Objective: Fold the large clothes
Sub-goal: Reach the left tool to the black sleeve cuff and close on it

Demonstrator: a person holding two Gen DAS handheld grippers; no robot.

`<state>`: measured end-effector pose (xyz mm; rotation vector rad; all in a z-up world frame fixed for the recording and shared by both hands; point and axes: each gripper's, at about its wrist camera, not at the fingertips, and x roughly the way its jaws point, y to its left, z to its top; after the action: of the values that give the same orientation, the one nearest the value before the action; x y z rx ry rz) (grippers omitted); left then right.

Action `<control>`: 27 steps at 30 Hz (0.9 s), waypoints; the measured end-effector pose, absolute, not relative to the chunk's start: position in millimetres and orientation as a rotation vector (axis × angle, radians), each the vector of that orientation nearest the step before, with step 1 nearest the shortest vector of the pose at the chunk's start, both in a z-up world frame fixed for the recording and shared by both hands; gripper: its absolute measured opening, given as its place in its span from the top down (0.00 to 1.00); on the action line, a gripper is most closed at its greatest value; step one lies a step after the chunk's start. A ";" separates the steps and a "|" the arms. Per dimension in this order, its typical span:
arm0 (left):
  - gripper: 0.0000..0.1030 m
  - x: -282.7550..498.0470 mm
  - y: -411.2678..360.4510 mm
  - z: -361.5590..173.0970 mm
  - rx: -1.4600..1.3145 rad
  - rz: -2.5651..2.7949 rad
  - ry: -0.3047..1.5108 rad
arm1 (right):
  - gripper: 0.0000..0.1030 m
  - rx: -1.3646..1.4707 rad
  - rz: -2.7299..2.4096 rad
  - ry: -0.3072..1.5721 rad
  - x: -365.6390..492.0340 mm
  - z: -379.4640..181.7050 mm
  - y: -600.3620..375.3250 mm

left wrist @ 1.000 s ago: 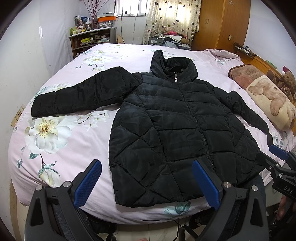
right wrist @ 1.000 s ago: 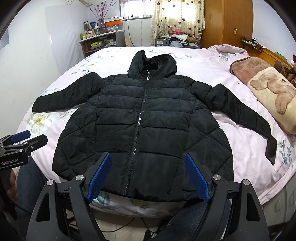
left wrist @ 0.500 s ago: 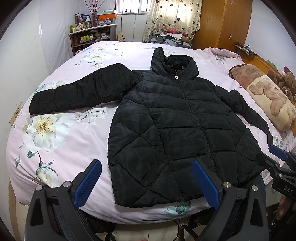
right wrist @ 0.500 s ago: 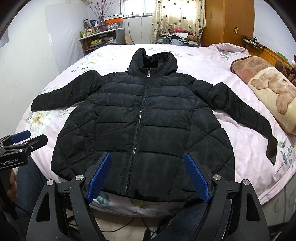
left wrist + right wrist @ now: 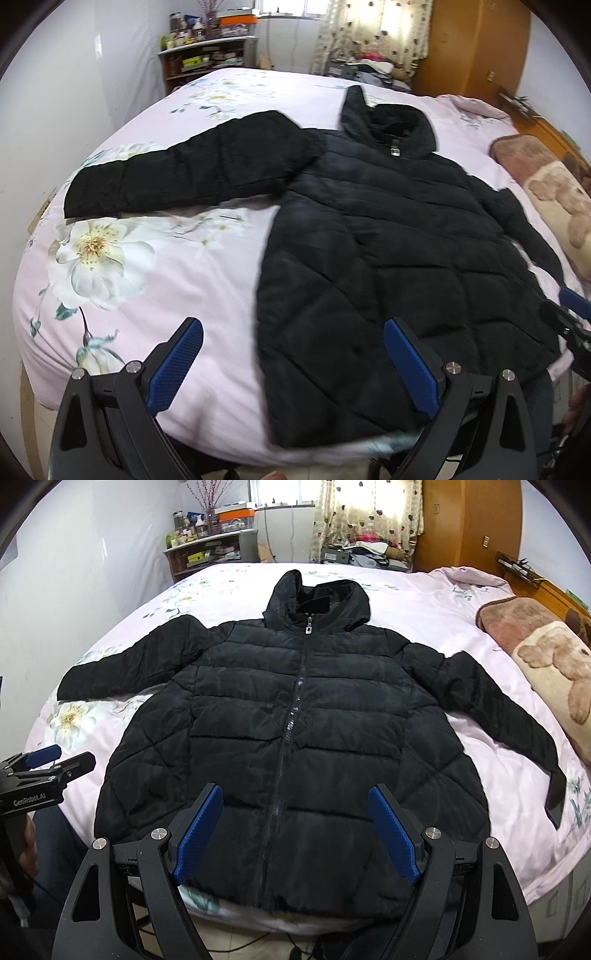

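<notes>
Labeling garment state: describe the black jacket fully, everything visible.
The black jacket is a quilted, puffy hooded coat with a slightly shiny shell. It lies face up and flat on the pink floral bed, zipped to the collar, hood away from the cameras, both sleeves spread outward, hem at the near edge. Neither gripper touches it.

Left tool (image 5: 293,363): black angular frame with triangular cut-outs, round silver screw heads at the finger bases, and two fingers (image 5: 176,369) faced with blue dimpled pads. Right tool (image 5: 295,834): same build, with black frame, silver screws and blue textured pads on its fingers (image 5: 393,834). Seen from the right wrist view, the left tool's black body carries white "GenRobot.AI" lettering on its side and a blue pad at its tip; dark blue trousers (image 5: 51,849) show below it.
</notes>
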<state>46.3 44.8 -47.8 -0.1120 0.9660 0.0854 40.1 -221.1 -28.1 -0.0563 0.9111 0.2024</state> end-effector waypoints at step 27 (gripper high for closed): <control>0.08 168.3 281.4 -137.4 -0.497 0.447 0.910 | 0.21 -0.168 0.298 0.983 179.1 -84.2 -134.7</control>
<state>168.3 281.4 -137.4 -0.4970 0.9095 0.4467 179.1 -134.7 -84.2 -0.1684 0.9832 0.2980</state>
